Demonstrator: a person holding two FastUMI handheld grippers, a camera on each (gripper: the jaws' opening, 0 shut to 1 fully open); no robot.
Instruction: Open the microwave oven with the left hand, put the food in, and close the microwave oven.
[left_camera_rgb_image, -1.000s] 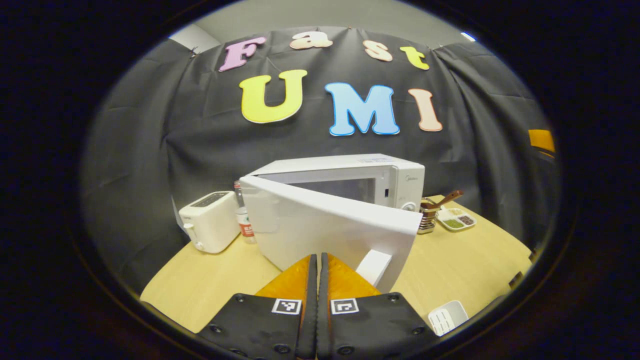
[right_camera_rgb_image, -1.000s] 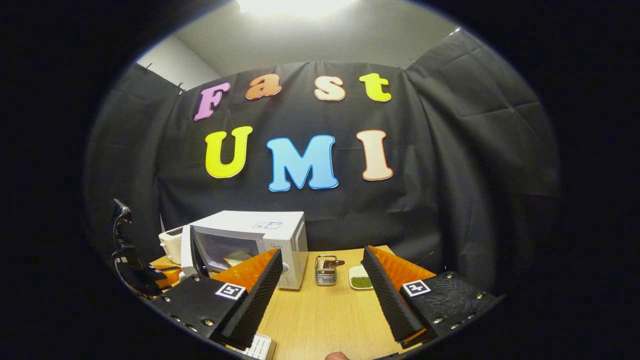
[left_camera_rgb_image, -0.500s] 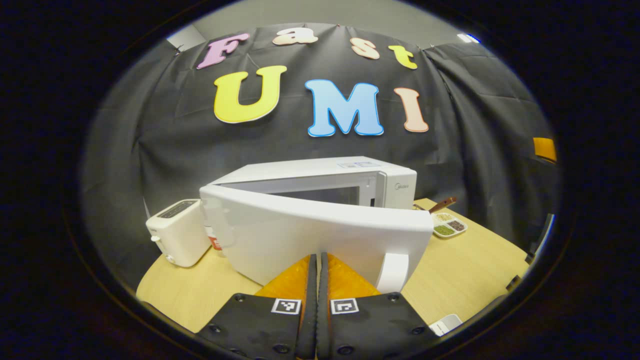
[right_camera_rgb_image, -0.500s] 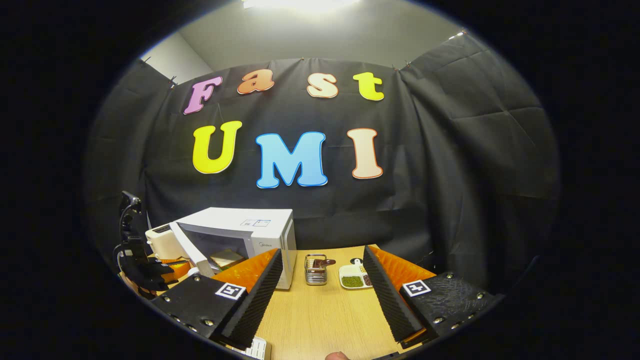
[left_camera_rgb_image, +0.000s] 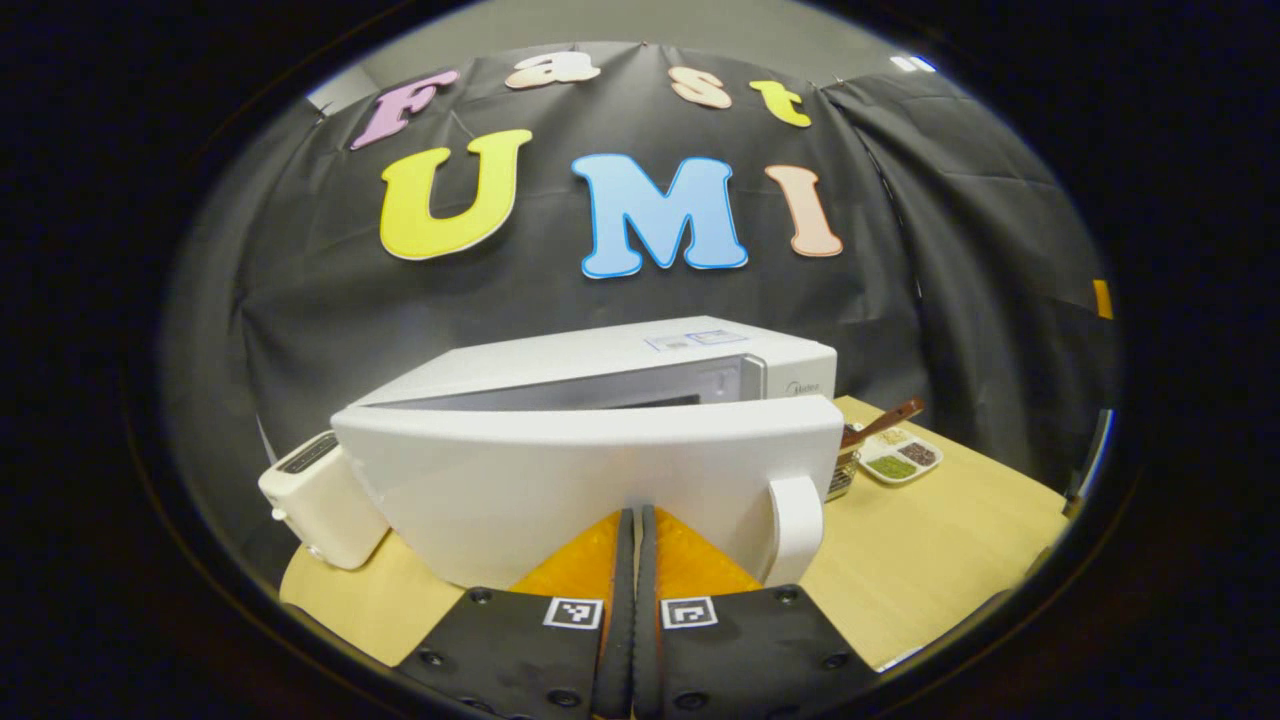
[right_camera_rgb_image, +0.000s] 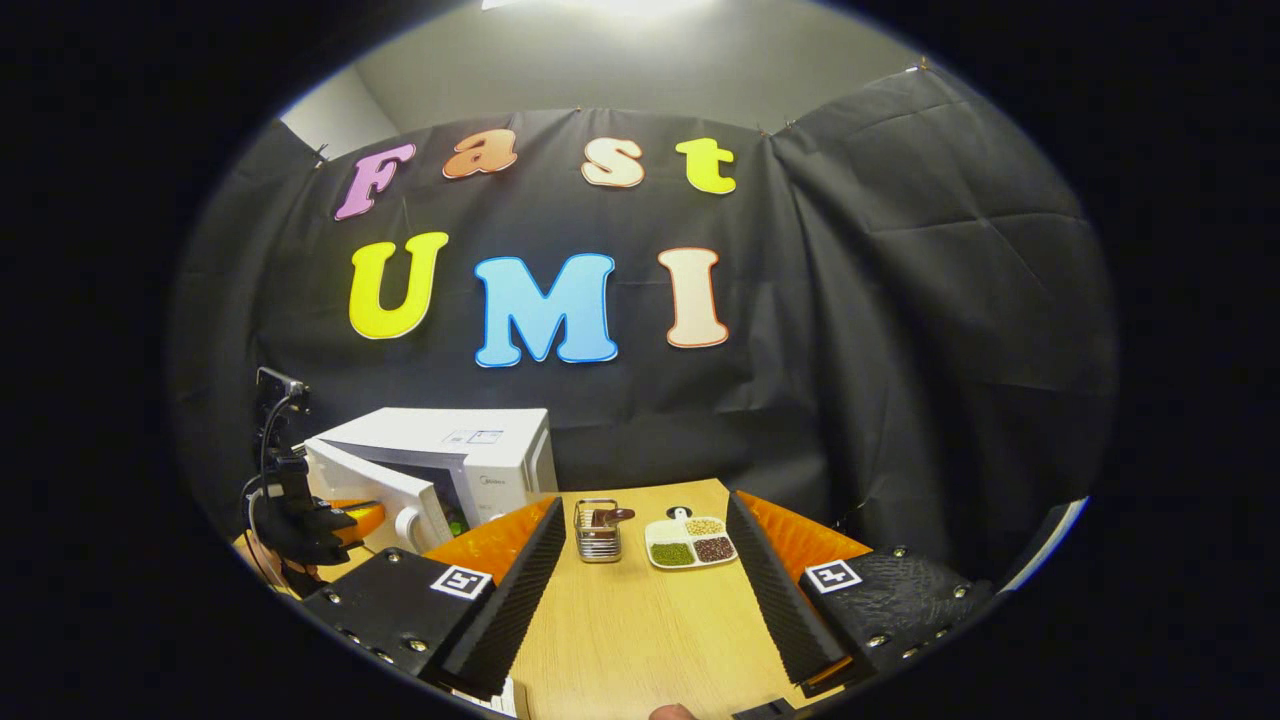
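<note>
You could read almost nothing here. On the front panel of the microwave (left_camera_rgb_image: 600, 360) stood a small grey brand mark (left_camera_rgb_image: 800, 385), too small to make out. On its top lay a sticker (left_camera_rgb_image: 690, 340) with blue print, also too small to read. The left gripper (left_camera_rgb_image: 635, 515) carried two square black-and-white code markers (left_camera_rgb_image: 572, 612) near the base of its fingers, without letters or numbers. The right gripper (right_camera_rgb_image: 645, 520) carried two square markers (right_camera_rgb_image: 460, 581) of the same kind.
</note>
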